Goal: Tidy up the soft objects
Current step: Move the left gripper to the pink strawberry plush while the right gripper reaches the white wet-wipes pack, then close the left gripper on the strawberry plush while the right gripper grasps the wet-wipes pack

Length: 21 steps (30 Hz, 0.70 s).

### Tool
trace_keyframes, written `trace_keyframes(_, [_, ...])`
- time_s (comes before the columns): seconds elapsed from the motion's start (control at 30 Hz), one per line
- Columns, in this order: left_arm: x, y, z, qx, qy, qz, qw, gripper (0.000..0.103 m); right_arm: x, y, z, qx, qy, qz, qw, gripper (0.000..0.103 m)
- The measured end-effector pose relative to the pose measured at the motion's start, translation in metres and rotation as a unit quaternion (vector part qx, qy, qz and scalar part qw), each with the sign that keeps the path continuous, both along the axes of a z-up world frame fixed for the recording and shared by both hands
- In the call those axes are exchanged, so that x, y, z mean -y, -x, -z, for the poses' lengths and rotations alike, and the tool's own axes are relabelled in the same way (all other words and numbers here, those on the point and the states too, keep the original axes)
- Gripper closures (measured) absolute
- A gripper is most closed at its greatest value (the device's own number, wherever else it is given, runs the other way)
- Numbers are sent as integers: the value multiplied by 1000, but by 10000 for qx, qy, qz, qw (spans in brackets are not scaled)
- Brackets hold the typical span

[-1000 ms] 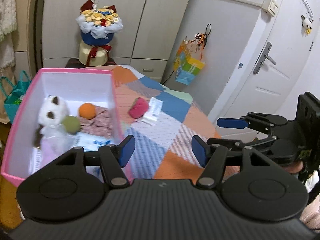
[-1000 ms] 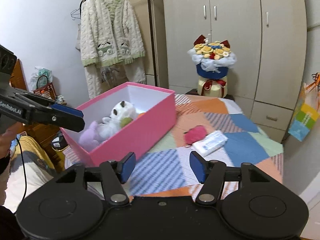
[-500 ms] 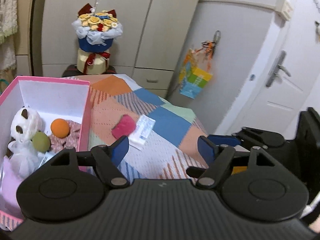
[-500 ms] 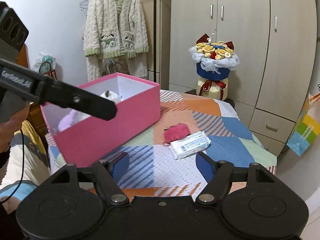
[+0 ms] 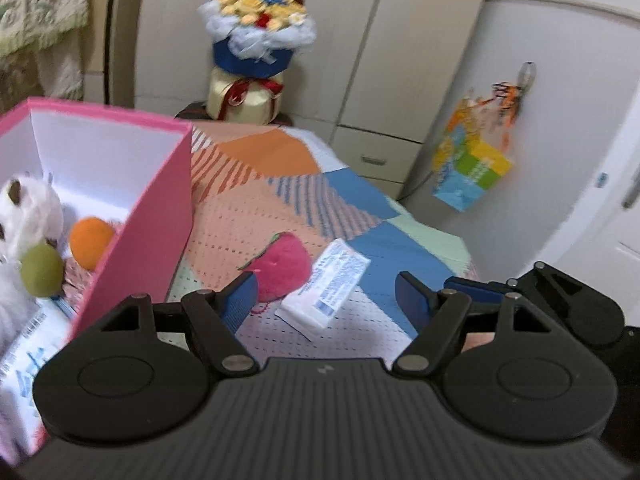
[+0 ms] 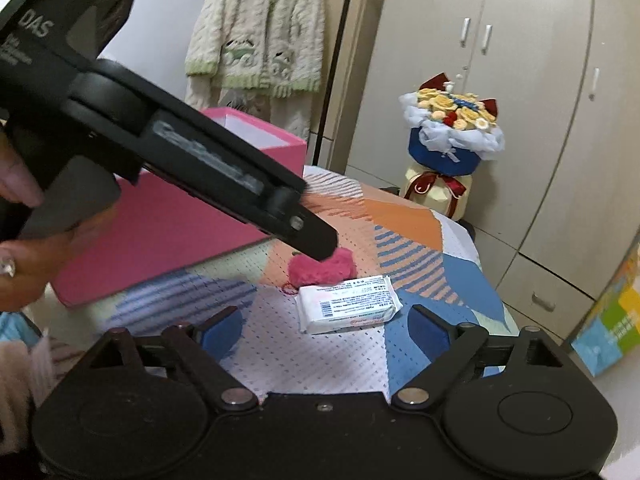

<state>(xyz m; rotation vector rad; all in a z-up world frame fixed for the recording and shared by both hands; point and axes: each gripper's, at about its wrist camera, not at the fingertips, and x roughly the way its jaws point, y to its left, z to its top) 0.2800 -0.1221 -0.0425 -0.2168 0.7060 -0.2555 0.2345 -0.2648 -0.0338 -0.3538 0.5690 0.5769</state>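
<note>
left gripper [image 5: 326, 298] spread, empty | right gripper [image 6: 326, 330] opening, empty | 1 pink plush [image 5: 286, 266] | 1 tissue pack [image 5: 326, 294] (side by side)

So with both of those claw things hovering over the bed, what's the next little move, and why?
Probably the left gripper eases down onto the pink plush and closes. Its jaws are open with nothing between them, and the plush lies just ahead, outside the pink box that already holds other soft toys. The right gripper, opening and empty, faces the tissue pack beside it.

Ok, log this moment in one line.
left gripper: open, empty | right gripper: opening, empty | pink plush, tissue pack: on bedspread | pink box: partly filled
</note>
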Motion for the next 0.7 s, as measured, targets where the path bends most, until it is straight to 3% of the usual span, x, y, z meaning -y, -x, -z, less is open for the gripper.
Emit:
trace_keyframes(0.2, [0,-32,30,-350,90,-449,9983,30,-1,-32,26,107,166,-355,9992,11])
trace_keyframes(0.47, [3,-53,50,-326,267,-946,9946,31,3,-73,43,-292,-210,-676,9971,9])
trace_keyframes(0.7, [-2,-64,59,-368,263,-1191,9919,33,-1,-88,56,-495,-153,-736,9959,5])
